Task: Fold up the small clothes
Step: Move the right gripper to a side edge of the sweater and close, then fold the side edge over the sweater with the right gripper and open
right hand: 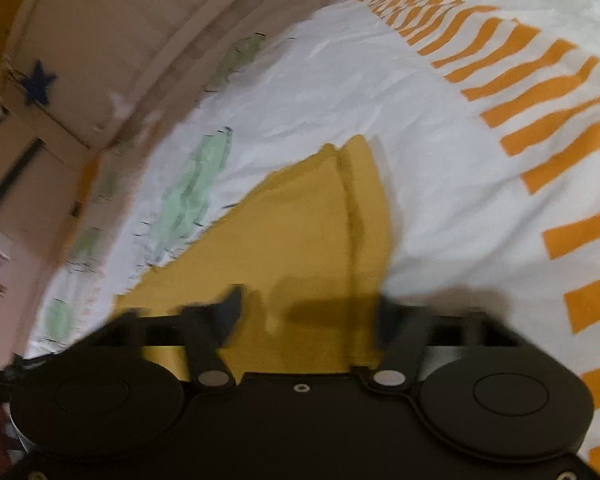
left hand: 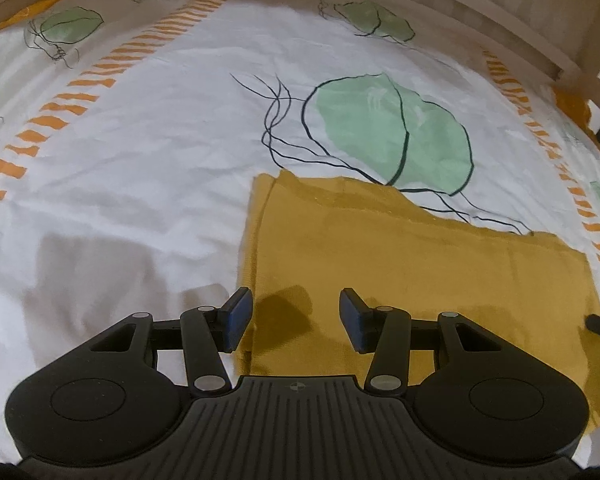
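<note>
A bed fills both views, covered by a white bedsheet [left hand: 148,152] printed with green leaf shapes outlined in dark lines and bands of short orange stripes. A pale wooden bed frame [left hand: 480,4] curves along the far edge in the left wrist view; in the right wrist view it shows at upper left with a dark blue star [right hand: 39,82] stuck to it.

At the left of the left wrist view the sheet lies bare and slightly wrinkled. Right of centre rests a mustard-yellow cloth [left hand: 420,264], folded flat into a rough rectangle, its far edge overlapping the largest leaf print. The left gripper [left hand: 296,318] hovers over the cloth's near left corner, its blue-padded fingers spread apart with only cloth and shadow showing in the gap; nothing is pinched. At the far right edge a small dark piece of the other tool peeks in.

In the blurred right wrist view the same cloth [right hand: 300,232] tapers away from the camera. The right gripper [right hand: 308,316] sits above its near edge, fingers apart, gripping nothing.
</note>
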Action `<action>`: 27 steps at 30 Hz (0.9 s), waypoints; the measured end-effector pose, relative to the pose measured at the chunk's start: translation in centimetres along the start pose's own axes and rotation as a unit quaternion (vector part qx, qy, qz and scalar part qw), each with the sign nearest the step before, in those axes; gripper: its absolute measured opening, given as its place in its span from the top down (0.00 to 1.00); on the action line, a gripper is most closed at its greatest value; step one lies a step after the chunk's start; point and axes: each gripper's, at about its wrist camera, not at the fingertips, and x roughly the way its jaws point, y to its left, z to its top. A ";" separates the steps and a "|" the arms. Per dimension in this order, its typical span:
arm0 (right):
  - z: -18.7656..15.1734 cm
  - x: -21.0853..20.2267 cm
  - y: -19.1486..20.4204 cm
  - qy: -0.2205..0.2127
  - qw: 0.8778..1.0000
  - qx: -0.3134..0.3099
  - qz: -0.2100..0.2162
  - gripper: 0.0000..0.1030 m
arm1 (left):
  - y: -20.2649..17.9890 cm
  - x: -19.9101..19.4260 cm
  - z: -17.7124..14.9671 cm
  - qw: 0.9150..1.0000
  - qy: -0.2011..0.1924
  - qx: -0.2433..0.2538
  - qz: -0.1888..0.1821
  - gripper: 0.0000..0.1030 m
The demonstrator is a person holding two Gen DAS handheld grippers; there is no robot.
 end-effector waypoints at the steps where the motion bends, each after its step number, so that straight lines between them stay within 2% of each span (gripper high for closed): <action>1: 0.0 -0.1 0.1 0.000 1.000 -0.002 -0.004 0.61 | 0.0 0.0 0.0 1.000 0.001 0.001 -0.001 0.55; 2: 0.1 -0.3 0.3 -0.001 1.000 -0.003 -0.008 0.66 | 0.1 -0.1 0.1 1.000 0.003 0.002 0.000 0.55; 6: 0.0 -1.2 3.0 -0.014 0.999 -0.035 -0.028 0.71 | 0.5 -0.2 0.3 1.000 0.007 0.005 0.007 0.55; 10: 0.3 -2.0 6.6 -0.024 0.998 -0.056 -0.006 0.73 | 1.4 -0.5 0.5 1.000 0.009 0.004 0.009 0.55; 15: 0.4 -1.4 12.4 -0.014 0.996 -0.083 0.018 0.74 | 3.1 -1.6 1.2 1.000 0.001 -0.011 -0.001 0.55; 21: -1.1 1.9 18.5 0.008 0.995 -0.084 0.059 0.74 | 5.9 -2.6 2.2 0.999 -0.007 -0.046 -0.009 0.55; 27: -3.9 6.5 22.6 0.031 0.994 -0.074 0.080 0.75 | 7.6 -2.8 2.5 0.999 -0.012 -0.051 0.005 0.55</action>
